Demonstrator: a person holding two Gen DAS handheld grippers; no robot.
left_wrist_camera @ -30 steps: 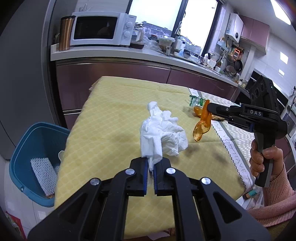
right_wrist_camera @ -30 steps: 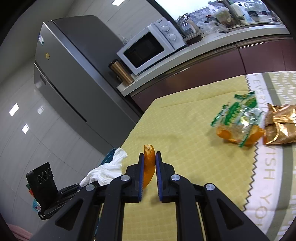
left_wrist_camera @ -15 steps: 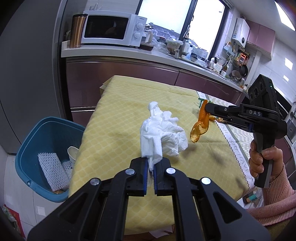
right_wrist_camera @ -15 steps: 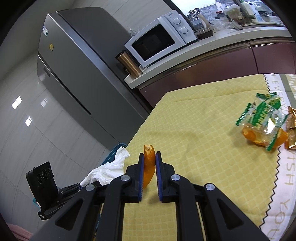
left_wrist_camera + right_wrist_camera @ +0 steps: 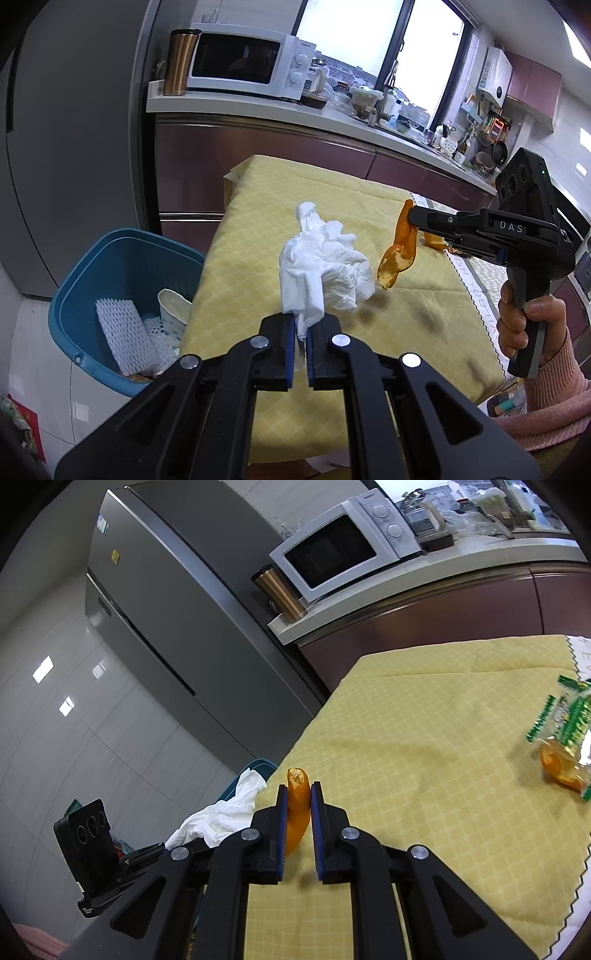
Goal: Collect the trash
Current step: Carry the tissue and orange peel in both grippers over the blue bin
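Note:
My left gripper [image 5: 302, 325] is shut on a crumpled white tissue [image 5: 321, 273], held above the yellow tablecloth [image 5: 332, 184] near its left edge. My right gripper [image 5: 298, 794] is shut on a strip of orange peel [image 5: 297, 805]. In the left wrist view that peel [image 5: 399, 254] hangs from the right gripper [image 5: 410, 221] over the table, right of the tissue. In the right wrist view the tissue [image 5: 225, 816] shows to the left. A blue bin [image 5: 92, 280] stands on the floor left of the table, with white foam netting and a paper cup inside.
A green snack wrapper [image 5: 569, 723] lies on more orange peel [image 5: 557, 768] at the table's right. A counter with a microwave [image 5: 243, 64] and a metal tumbler [image 5: 181, 61] runs behind the table; a grey fridge [image 5: 166, 602] stands left. A hand in a pink sleeve [image 5: 532, 321] holds the right gripper.
Both grippers have moved left across the table with their loads. The blue bin has come further into the left wrist view, and the snack wrapper has slid to the right edge of the right wrist view.

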